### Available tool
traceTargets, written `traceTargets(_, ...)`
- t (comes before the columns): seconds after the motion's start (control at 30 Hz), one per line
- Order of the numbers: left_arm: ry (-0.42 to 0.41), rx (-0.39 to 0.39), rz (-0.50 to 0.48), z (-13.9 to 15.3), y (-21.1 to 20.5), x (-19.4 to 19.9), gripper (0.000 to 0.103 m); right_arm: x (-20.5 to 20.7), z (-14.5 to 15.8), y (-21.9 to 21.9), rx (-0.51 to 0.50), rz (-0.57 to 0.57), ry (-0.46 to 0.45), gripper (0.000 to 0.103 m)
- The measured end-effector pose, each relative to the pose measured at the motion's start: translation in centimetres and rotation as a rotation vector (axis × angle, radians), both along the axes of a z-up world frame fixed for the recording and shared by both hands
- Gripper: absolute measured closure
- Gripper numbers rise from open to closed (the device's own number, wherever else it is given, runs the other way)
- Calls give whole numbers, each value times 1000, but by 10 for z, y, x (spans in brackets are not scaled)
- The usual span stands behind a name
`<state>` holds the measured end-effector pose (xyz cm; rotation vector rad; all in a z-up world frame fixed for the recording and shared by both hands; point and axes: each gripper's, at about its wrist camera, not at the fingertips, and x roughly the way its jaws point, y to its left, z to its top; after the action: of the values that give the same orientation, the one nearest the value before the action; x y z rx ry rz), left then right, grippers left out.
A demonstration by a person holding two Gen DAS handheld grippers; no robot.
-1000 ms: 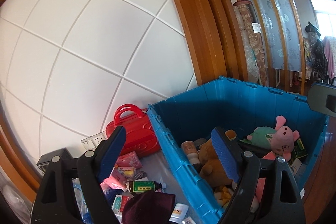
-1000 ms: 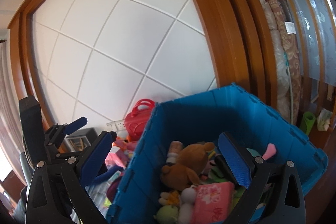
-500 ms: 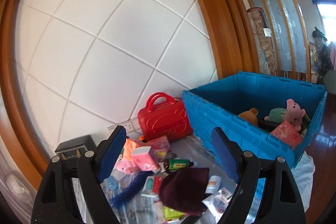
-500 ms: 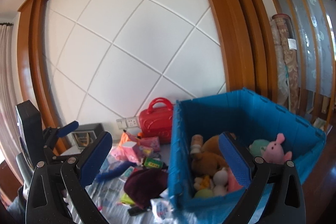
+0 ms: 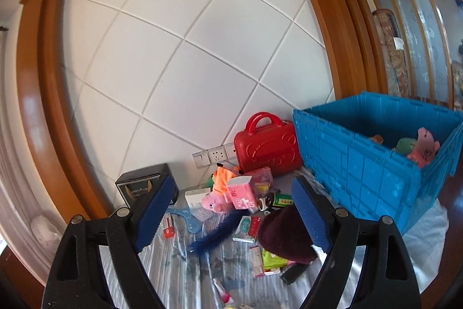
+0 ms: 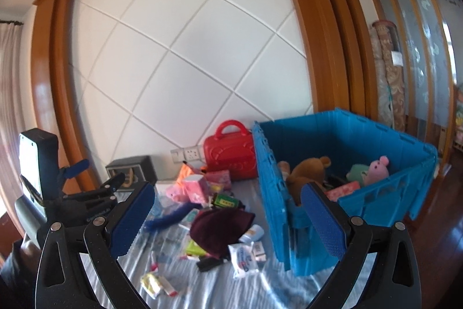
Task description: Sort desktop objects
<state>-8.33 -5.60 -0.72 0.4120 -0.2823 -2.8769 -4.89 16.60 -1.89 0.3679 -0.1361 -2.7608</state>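
Lying soft and limp amid the clutter beside the blue crate [image 5: 361,170], the maroon hat [image 5: 282,233] should compress easily, so pinch its bunched crown; left gripper [image 5: 231,215] and right gripper [image 6: 228,222] both hang spread and empty.

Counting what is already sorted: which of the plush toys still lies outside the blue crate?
The pink pig plush on the cloth beside the pink box; the brown bear and pink-and-green plush sit inside the blue crate.

A home: wood-framed white panelled wall [image 5: 179,71], rolled rugs [image 6: 387,77] at 3 o'clock, toy-filled blue crate [image 6: 385,193].
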Motion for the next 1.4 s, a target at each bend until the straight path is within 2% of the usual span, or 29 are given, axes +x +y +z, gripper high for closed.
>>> traceTargets(0.07, -18, 69, -49, 4, 9, 2, 13, 7, 2, 8, 7, 6, -5, 0)
traceTargets(0.13, -17, 108, -87, 5, 25, 7, 12, 16, 2, 17, 19, 2, 3, 0)
traceTargets(0.33, -20, 119, -168, -4, 79, 23, 11, 40, -9, 56, 59, -66, 1, 0)
traceTargets(0.53, -20, 128, -214, -5, 112, 33, 8, 48, -13, 83, 65, -71, -9, 0)
traceTargets(0.97, -22, 122, -187, 0, 117, 44, 8, 48, -13, 90, 69, -40, -6, 0)
traceTargets(1.4, -24, 119, -175, 2, 109, 41, 8, 44, -12, 84, 70, -60, 15, 0)
